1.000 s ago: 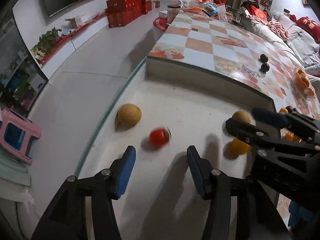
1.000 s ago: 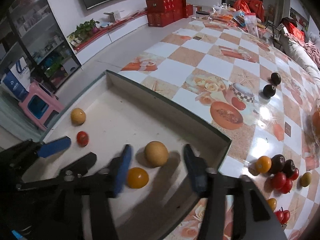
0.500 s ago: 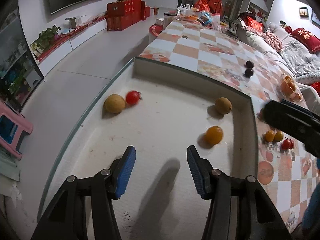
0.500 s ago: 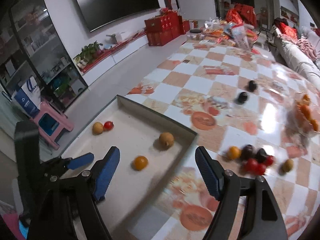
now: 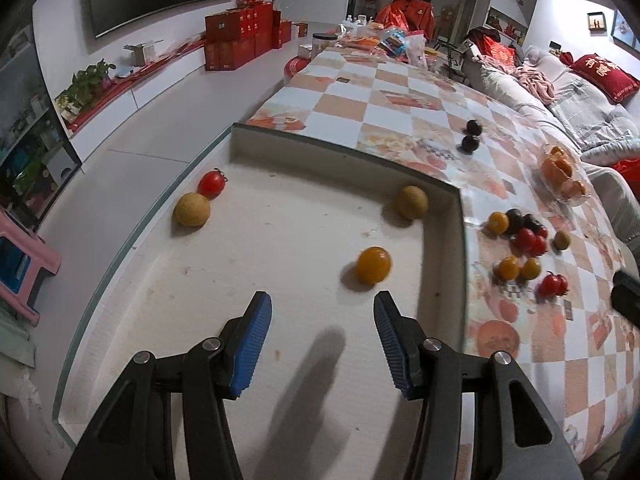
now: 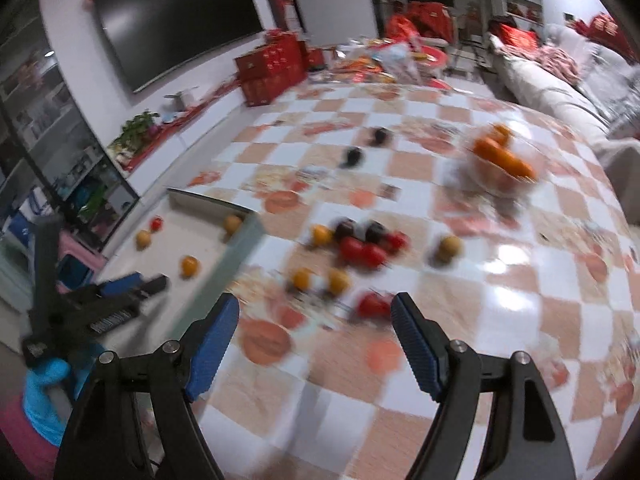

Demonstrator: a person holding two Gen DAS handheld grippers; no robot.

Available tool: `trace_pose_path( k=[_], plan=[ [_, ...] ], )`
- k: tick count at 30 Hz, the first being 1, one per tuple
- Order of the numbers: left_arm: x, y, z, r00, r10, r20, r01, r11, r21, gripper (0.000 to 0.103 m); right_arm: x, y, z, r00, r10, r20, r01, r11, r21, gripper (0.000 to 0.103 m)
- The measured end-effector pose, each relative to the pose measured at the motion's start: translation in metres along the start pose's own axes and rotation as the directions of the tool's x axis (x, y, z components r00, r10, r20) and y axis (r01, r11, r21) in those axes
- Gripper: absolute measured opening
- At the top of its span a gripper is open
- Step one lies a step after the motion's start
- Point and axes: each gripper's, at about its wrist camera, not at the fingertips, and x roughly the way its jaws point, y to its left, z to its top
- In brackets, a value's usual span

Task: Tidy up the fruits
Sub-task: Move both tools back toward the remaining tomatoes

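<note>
Ahead of the left gripper [image 5: 322, 334], whose blue ribbed fingers [image 5: 252, 344] stand spread and empty, the shallow tray [image 5: 344, 152] holds four round fruits: a red tomato [image 5: 212, 183], two tan ones, one orange [image 5: 373, 265]. Right of it, loose small fruits [image 5: 520, 236] cluster on the glossy checkered desk [image 5: 400, 96]. The right gripper [image 6: 316, 338], fingers just widened and empty, hovers before them in a blurred living room.

tablecloth [image 6: 500, 280]: glossy, plastic-looking | tray [image 5: 280, 240]: matt, scuffed | finger pads [image 5: 256, 340]: ribbed blue rubber
</note>
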Motion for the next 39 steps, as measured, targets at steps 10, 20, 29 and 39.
trace_pose_path(
  k=[10,20,29,39],
  plan=[
    [-0.039,-0.075,-0.006,0.996,-0.088,0.035,0.080,0.981,0.176,0.055,0.010,-0.058,-0.039,0.994,-0.084,-0.066,0.088,0.993,0.074,0.081],
    [-0.005,-0.144,-0.025,0.995,-0.094,-0.025,0.097,0.949,0.299,0.055,0.027,-0.067,-0.046,0.989,-0.134,-0.064,0.132,0.991,-0.028,0.081],
    [0.031,-0.160,-0.021,0.999,-0.028,-0.036,0.039,0.946,0.322,0.055,0.049,-0.066,-0.033,0.990,-0.114,-0.078,0.107,0.990,-0.088,0.081],
    [0.049,-0.167,-0.007,0.999,-0.035,-0.013,0.037,0.950,0.309,0.055,0.067,-0.045,-0.018,0.995,-0.093,-0.040,0.080,0.966,-0.247,0.050]
  ],
)
